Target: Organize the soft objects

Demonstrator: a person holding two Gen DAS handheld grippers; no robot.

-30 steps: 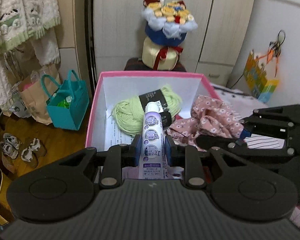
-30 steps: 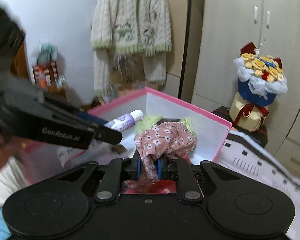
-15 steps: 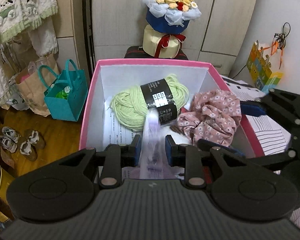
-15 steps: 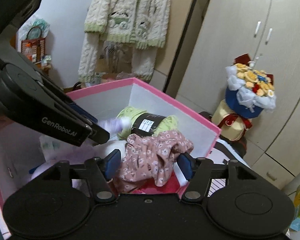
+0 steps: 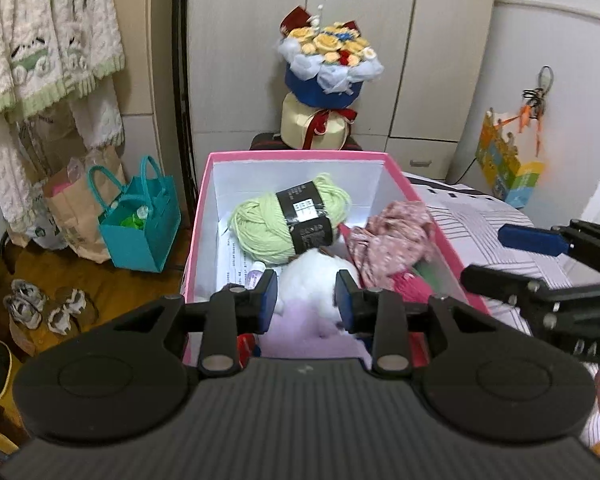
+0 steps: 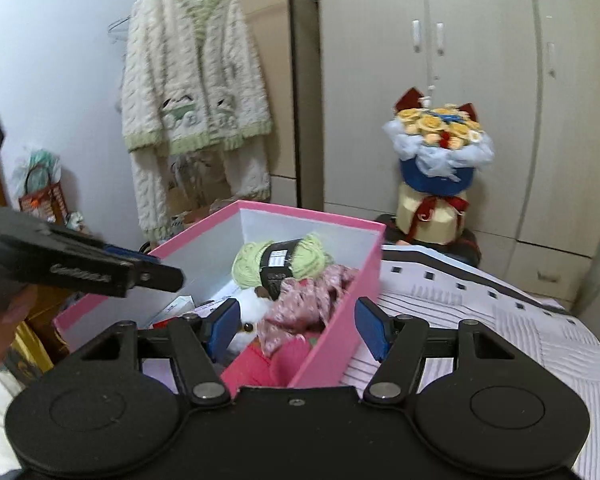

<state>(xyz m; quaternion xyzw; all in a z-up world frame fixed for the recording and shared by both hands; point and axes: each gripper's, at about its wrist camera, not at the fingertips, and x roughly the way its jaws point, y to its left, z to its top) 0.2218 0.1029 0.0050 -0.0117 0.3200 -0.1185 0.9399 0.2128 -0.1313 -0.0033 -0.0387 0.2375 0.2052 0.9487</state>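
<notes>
A pink box [image 5: 204, 216] [image 6: 340, 344] with white inner walls holds a green yarn ball [image 5: 260, 228] [image 6: 252, 262], a pink floral cloth [image 5: 392, 236] [image 6: 308, 296], a white plush toy [image 5: 316, 276] [image 6: 252, 312], a red knit piece [image 6: 288, 360] and a purple tube whose cap end [image 5: 256, 274] shows. My left gripper [image 5: 306, 300] is open and empty above the box's near end. My right gripper [image 6: 296, 324] is open and empty over the box's right wall. Each gripper also shows in the other's view [image 5: 540, 264] [image 6: 140, 272].
The box sits on a striped bedspread [image 6: 480, 320]. A teal bag [image 5: 140, 224], paper bags and shoes [image 5: 48, 308] lie on the wooden floor at left. A flower bouquet [image 5: 324, 80] stands behind the box before wardrobe doors. A knit cardigan [image 6: 196, 92] hangs at left.
My left gripper let go of the purple tube, which dropped into the box, and opened. My right gripper released the floral cloth into the box and drew back.
</notes>
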